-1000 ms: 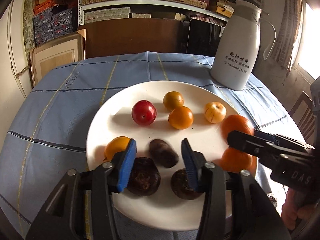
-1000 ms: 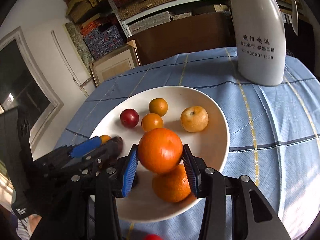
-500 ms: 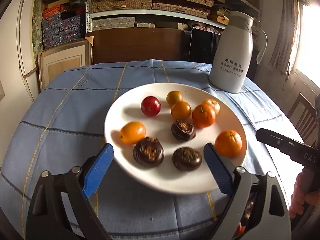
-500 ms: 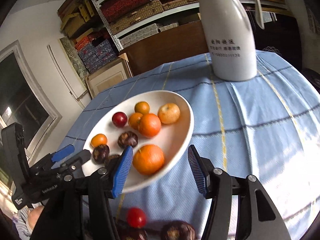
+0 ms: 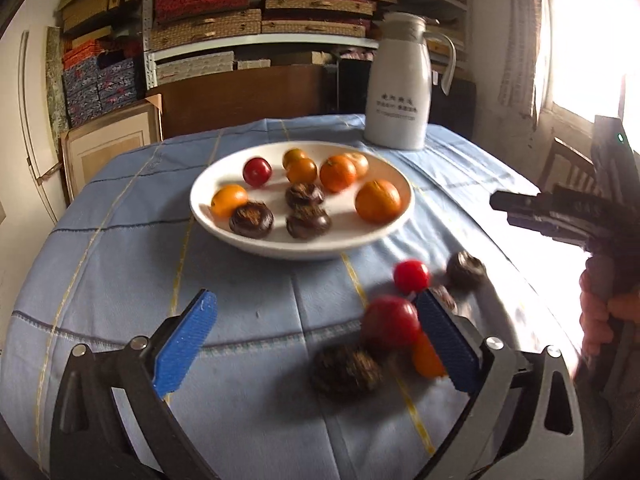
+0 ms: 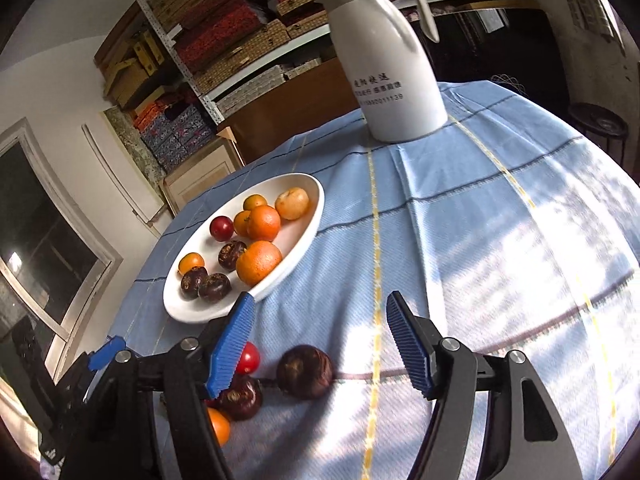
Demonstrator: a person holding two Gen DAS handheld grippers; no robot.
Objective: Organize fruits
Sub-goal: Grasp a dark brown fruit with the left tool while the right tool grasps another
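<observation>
Holding both tongs released over the table (image 5: 120,264), jaws just opened wider: my left tongs (image 5: 320,344) frame loose fruit (image 5: 390,322) at 5 o'clock from the plate (image 5: 224,232); my right tongs (image 6: 320,344) grip nothing, a dark fruit (image 6: 304,372) below.

Left hand-held gripper (image 5: 316,342) wide, right hand-held gripper (image 6: 320,344) apparently empty; both just opening.

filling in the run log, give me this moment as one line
left gripper: open, empty | right gripper: open, empty | plate: holds fruit | loose fruit: on tablecloth
</observation>
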